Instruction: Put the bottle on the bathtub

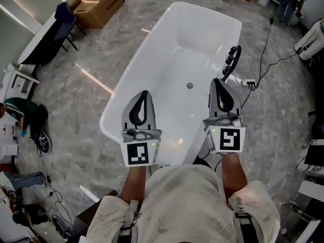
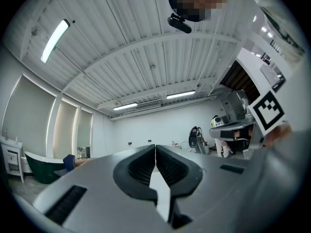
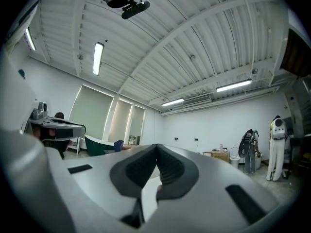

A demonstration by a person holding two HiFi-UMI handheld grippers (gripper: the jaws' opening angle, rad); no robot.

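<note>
Bottle: not seen in any view; far and side rims of bathtub (image 1: pixel 167 70) show none, near rim hidden behind grippers and person's body; left gripper (image 1: pixel 145 94) above bathtub's near end, left side, jaws pressed together on nothing; right gripper (image 1: pixel 216 82) above near end, right side, just short of black tap fitting (image 1: pixel 232 59), jaws likewise closed, empty; fits bottle elsewhere or standing on hidden rim; for good placing: flat rim stretch clear of tap, base square, release once steady

Bright, even light is supplied by ceiling strip lamps (image 3: pixel 98 58); streaks are reflected on the floor (image 1: pixel 94 80); gripper views are fisheye-bent, corners vignetted.
</note>
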